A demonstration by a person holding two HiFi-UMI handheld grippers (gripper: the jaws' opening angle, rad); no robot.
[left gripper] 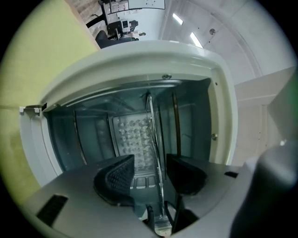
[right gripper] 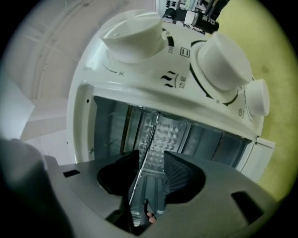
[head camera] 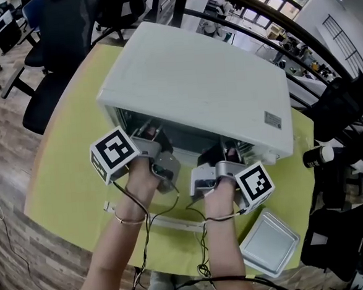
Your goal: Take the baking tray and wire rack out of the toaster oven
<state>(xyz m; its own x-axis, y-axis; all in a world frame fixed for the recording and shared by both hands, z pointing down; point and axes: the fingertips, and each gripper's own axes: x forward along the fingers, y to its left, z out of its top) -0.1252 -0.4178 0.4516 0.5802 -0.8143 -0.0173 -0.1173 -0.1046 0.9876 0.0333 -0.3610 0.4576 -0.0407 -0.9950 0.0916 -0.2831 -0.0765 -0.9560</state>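
The white toaster oven [head camera: 195, 78] stands on a yellow-green table [head camera: 71, 161] with its front open toward me. Both grippers reach level into the opening, each turned on its side. The wire rack [left gripper: 151, 125] is still inside and shows edge-on as a thin metal line. My left gripper [left gripper: 150, 162] is open around the rack's front edge, with a gap left to one pad. My right gripper [right gripper: 151, 158] is open the same way, the rack [right gripper: 151, 128] running between its pads. The baking tray [head camera: 269, 243] lies on the table at the near right.
The oven's white knobs [right gripper: 221, 65] sit beside the opening near the right gripper. Its door handle [head camera: 174, 222] lies low under my wrists. A dark bottle [head camera: 319, 156] stands at the table's right edge. Black chairs [head camera: 58, 63] are at the far left.
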